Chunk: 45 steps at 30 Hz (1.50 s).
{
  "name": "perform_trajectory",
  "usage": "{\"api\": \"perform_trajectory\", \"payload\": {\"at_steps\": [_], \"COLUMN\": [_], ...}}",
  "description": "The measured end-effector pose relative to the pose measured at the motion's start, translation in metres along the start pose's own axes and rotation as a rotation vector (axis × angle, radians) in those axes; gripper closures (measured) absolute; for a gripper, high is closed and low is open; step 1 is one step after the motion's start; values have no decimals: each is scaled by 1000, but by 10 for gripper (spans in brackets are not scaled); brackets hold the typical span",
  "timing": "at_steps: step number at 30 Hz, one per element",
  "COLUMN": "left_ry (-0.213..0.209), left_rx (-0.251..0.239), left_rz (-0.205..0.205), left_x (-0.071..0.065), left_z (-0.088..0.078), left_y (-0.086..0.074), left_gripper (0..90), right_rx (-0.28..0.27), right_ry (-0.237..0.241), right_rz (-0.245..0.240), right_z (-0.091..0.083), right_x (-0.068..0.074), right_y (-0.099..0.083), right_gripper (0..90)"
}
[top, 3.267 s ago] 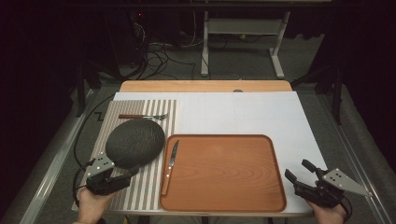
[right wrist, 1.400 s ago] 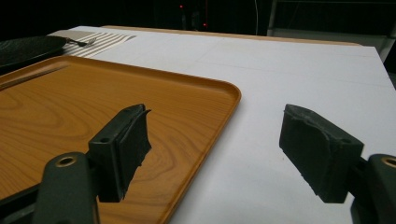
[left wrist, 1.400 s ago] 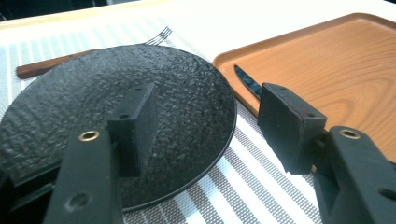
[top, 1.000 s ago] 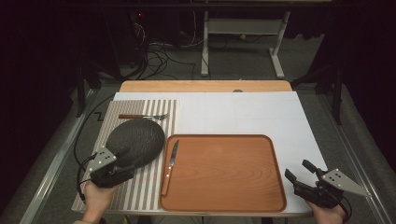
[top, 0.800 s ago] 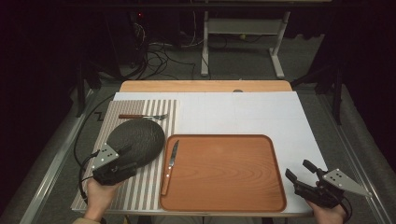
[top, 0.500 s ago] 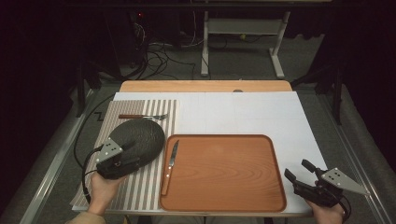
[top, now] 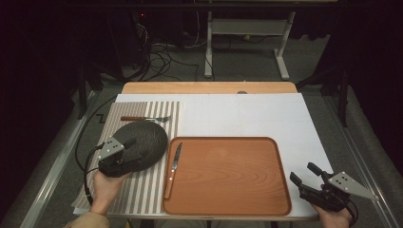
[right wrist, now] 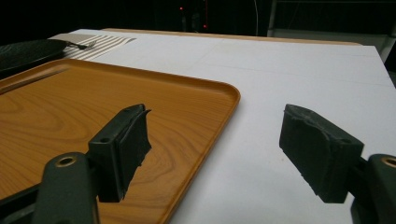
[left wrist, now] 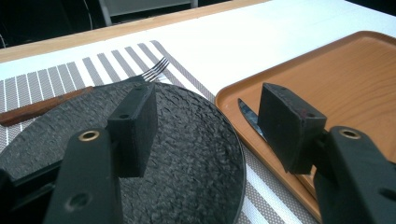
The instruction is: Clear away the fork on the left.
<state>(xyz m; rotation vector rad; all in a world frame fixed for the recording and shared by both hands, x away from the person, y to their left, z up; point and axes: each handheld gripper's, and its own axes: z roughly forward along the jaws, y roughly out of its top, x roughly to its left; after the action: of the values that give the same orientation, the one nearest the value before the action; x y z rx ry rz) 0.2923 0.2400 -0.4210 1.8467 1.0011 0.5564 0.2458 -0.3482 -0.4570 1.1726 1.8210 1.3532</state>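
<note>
A dark, rough-textured round plate [top: 142, 137] lies on the striped placemat [top: 142, 190]. My left gripper [top: 132, 155] hovers over the plate's near-left part. In the left gripper view its jaws [left wrist: 212, 126] stand open above the plate [left wrist: 187, 158] with nothing between them. A wooden-handled knife [top: 173, 165] lies along the left edge of the wooden tray [top: 228, 190], its blade [left wrist: 247, 114] just past the plate. A fork [top: 145, 118] rests beyond the plate. My right gripper [top: 302, 172] stands open at the tray's near-right corner. In its own view [right wrist: 217, 149] one jaw is over the tray [right wrist: 93, 102] and the other over the white table.
A white sheet [top: 266, 118] covers the table behind and right of the tray. A wooden strip [top: 209, 88] runs along the far edge. Cables and a desk frame [top: 247, 42] stand on the dark floor beyond. A black cable [top: 85, 166] trails from my left gripper.
My left gripper has moved forward from the placemat's near-left edge to over the plate, still open. The plate, knife and right gripper have stayed put.
</note>
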Motion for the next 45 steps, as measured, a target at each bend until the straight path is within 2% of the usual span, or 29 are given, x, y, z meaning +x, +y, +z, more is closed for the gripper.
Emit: {"api": "perform_trajectory", "payload": {"at_steps": [13,23,32,45], "left_ry": [17,26,29,28], "left_rx": [-1,15,22,39], "left_rz": [-21,-9,-22,-14], "left_x": [7,13,19,22], "left_z": [5,18,24,34], "left_y": [5,11,14,21], "left_gripper": [357,357,357,356], "right_rx": [-15,-5,0,-5], "right_ry": [5,1,5,-3], "right_rz": [1,-5,-5,1], "right_z": [-2,0,0,-1], "right_x": [1,1,2,2], "right_y": [1,0,0,1], "right_gripper": [243,240,237,235]}}
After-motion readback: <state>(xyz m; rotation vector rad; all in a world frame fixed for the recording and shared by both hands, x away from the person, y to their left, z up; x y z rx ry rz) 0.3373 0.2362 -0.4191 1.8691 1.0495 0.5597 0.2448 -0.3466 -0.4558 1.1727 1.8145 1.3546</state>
